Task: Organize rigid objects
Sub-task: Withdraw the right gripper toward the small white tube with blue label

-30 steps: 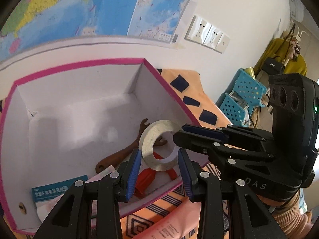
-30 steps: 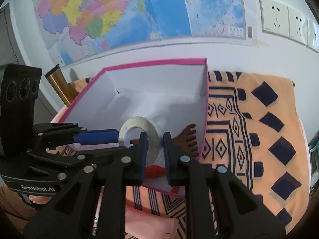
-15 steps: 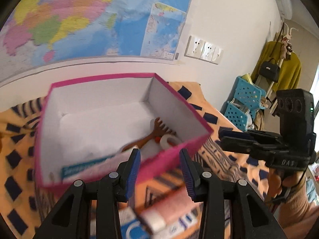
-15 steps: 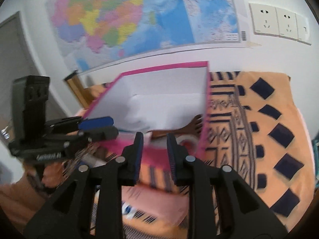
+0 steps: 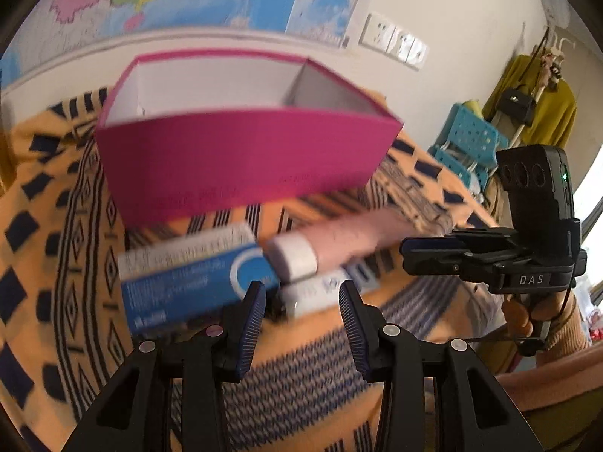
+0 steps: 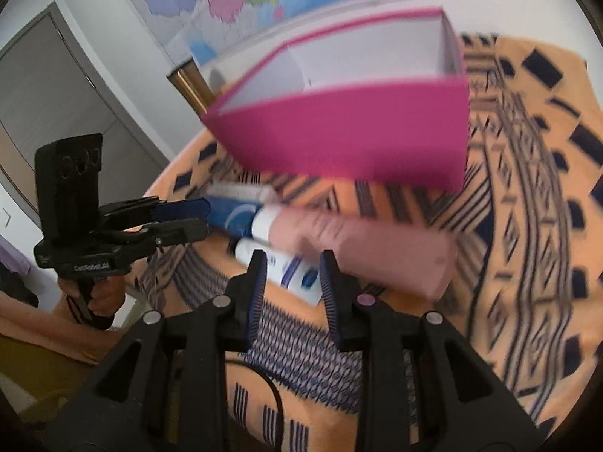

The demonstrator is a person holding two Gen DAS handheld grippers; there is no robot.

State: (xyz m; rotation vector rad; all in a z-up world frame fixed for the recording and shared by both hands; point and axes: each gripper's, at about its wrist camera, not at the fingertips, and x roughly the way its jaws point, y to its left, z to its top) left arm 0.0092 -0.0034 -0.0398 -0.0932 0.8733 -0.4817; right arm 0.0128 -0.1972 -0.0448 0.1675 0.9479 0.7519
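Observation:
A pink box [image 5: 245,158] with a white inside stands on the orange patterned cloth [image 5: 56,226]; its contents are hidden from here. In front of it lie a blue carton [image 5: 188,282], a pink tube [image 5: 350,237] with a white cap, and a white tube [image 5: 320,293]. My left gripper [image 5: 301,301] is open and empty, just short of the white tube and the carton's end. My right gripper [image 6: 290,275] is open and empty too, its tips over the white tube [image 6: 290,267], beside the pink tube [image 6: 369,248]. Each gripper shows in the other's view: the right gripper [image 5: 433,260], the left gripper [image 6: 181,218].
A map and sockets [image 5: 392,41] hang on the wall behind the pink box [image 6: 358,132]. Blue plastic stools [image 5: 467,139] and a coat rack stand at the right. A door [image 6: 56,113] is at the left. A person's hands hold both grippers at the cloth's near edge.
The tape roll held over the box a second ago was let go inside it. Both grippers pulled back and down from the box to the items in front; the right jaws opened.

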